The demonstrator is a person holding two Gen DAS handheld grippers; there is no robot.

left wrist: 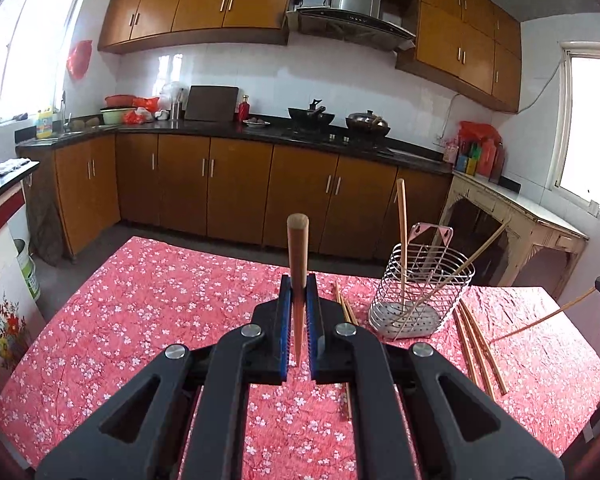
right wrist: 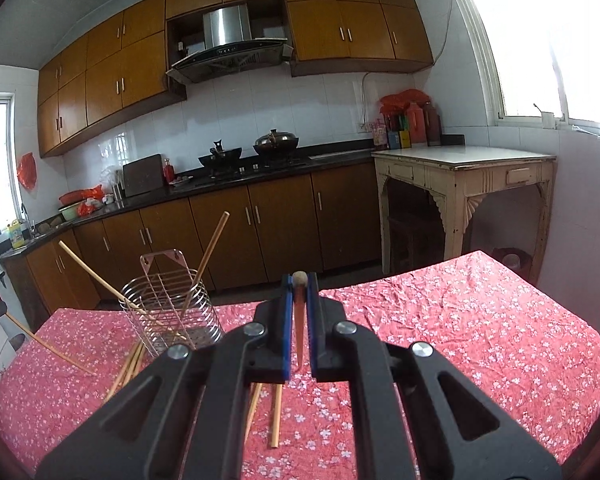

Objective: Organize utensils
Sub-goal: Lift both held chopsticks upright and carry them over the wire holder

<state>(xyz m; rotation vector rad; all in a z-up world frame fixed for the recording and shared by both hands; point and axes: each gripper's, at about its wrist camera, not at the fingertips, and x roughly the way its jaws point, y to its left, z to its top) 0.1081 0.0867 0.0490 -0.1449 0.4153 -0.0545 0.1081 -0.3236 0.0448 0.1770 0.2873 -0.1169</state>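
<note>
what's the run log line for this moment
left gripper: shut on chopstick | right gripper: shut on chopstick | wire holder: two chopsticks inside | loose chopsticks on tablecloth

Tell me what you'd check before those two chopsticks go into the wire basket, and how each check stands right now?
1. Left gripper clamped on its chopstick: ok.
2. Right gripper clamped on its chopstick: ok.
3. Wire basket upright on the tablecloth: ok.
4. Room in the basket beside the two chopsticks already inside: ok.
5. Held chopsticks above the basket mouth: not ok, both off to its sides.
6. Loose chopsticks all collected: not ok.
</note>
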